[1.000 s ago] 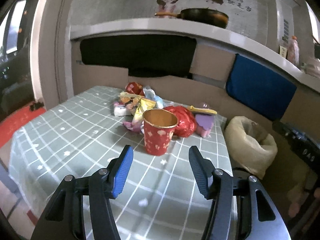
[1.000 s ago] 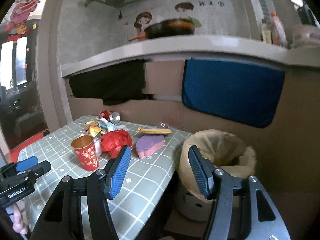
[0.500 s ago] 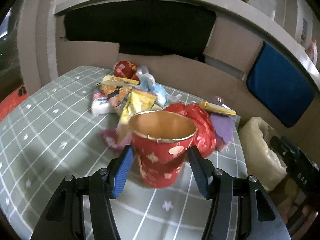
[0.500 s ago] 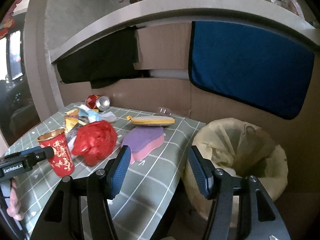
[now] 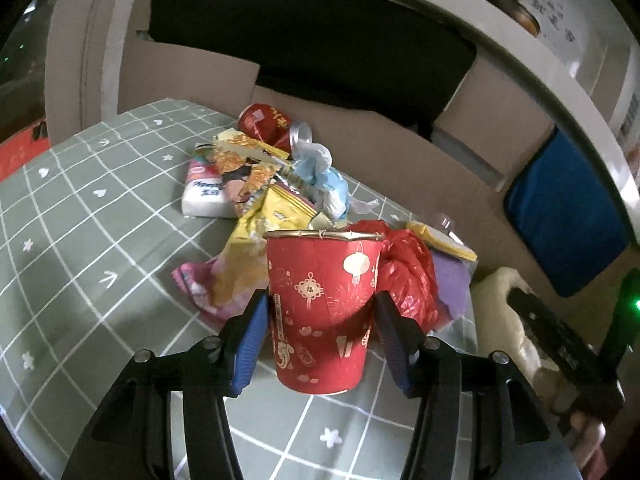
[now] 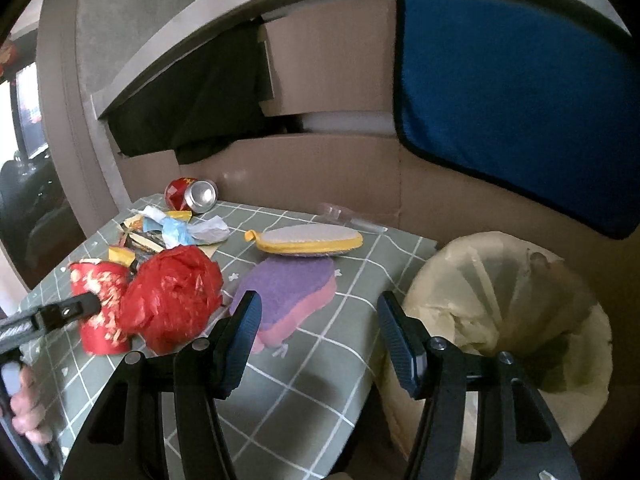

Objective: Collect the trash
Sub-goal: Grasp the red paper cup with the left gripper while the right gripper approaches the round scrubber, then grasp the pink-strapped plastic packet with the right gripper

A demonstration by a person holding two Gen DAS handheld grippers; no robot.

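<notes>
- My left hand-held gripper (image 5: 319,312) sits centre-frame with its pads flanking the one red paper cup (image 5: 320,312), which stands upright, long axis vertical; I can't tell whether they're touching or squeezing yet.
- My right hand-held gripper (image 6: 319,330) is open and empty, farther from the cup.
- One lined bin (image 6: 520,320) sits lower right, beside the counter (image 6: 312,376).
- I count one can (image 5: 272,126) and one red bag (image 6: 172,296).

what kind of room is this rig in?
Likely a home kitchen or dining nook: a frying pan on a counter ledge, a checked tablecloth strewn with wrappers, a lined trash bin beside it.
</notes>
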